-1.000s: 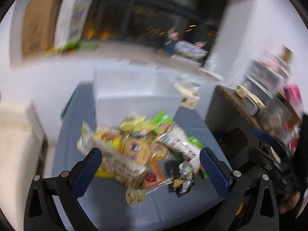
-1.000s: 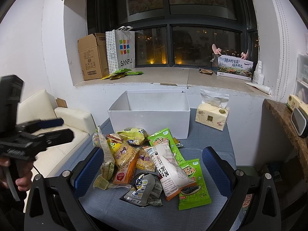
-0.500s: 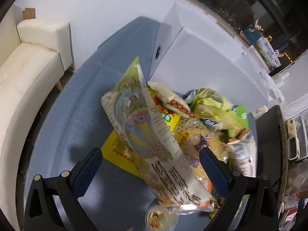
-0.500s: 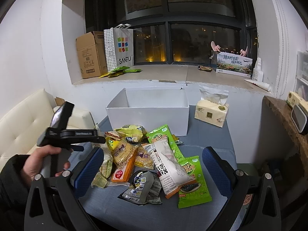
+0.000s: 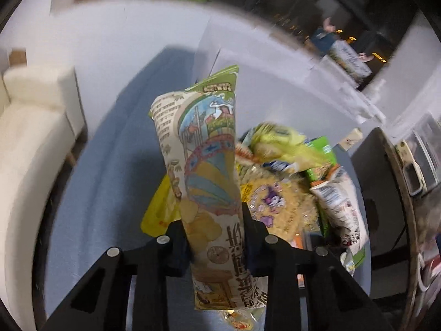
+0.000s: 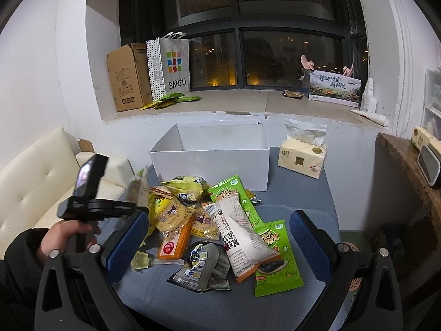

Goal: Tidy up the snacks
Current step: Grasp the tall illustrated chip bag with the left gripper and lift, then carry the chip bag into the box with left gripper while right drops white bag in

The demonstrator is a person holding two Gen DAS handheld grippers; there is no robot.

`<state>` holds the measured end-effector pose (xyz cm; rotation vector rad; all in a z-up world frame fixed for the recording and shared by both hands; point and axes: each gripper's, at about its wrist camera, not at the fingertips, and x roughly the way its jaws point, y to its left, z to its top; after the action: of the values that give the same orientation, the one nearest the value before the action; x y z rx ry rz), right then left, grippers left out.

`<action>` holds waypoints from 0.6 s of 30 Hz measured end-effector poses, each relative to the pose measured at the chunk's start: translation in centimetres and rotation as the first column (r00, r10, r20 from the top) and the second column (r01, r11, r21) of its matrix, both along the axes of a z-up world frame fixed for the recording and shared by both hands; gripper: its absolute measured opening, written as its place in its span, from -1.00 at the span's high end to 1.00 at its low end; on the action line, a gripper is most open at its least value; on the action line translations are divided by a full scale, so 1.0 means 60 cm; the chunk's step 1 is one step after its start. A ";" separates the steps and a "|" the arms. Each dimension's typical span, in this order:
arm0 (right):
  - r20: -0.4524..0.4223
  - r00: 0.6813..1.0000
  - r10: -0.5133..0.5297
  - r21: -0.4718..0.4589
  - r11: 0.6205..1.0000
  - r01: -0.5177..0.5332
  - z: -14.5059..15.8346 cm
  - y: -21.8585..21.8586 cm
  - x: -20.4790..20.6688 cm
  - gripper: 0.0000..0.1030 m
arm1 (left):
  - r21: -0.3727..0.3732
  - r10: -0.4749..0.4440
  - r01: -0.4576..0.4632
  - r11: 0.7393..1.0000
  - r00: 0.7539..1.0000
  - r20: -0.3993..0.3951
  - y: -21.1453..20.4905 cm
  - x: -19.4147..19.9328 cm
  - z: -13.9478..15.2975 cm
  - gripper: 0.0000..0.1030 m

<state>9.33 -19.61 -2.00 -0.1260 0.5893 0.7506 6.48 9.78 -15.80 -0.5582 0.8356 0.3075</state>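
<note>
2 grippers: left gripper clamps the illustrated chip bag; right gripper gapes wide above snack pile.

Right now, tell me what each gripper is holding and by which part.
The left gripper is shut on the illustrated chip bag, pinching its lower body. The right gripper is open, holding nothing.

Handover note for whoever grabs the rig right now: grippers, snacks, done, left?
Left gripper: shut on the tall chip bag, held upright at the pile's left edge.
Right gripper: open, holding nothing, above the snack pile.
White box: behind the pile on the blue table; no snacks visible inside.
Done: one bag gripped.
Left: put it in the box, then the rest of the pile.
</note>
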 end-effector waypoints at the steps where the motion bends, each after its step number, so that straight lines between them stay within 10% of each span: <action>1: -0.003 1.000 -0.001 0.001 1.000 0.001 -0.002 -0.001 0.002 -1.00 | 0.025 -0.021 0.020 0.999 1.000 0.023 -0.006 -0.002 0.019 0.36; 10: -0.053 0.994 0.095 -0.053 0.994 -0.098 -0.043 0.032 0.057 -1.00 | 0.284 -0.234 0.179 0.942 0.957 0.174 -0.067 -0.068 0.134 0.36; 18: -0.144 0.978 0.154 -0.189 0.965 -0.180 -0.131 0.105 0.145 -1.00 | 0.351 -0.306 0.217 0.911 0.926 0.222 -0.091 -0.105 0.189 0.36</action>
<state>18.02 -13.33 -9.86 -0.3192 0.7846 0.8660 0.21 4.31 -4.49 -0.1702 0.5668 0.1084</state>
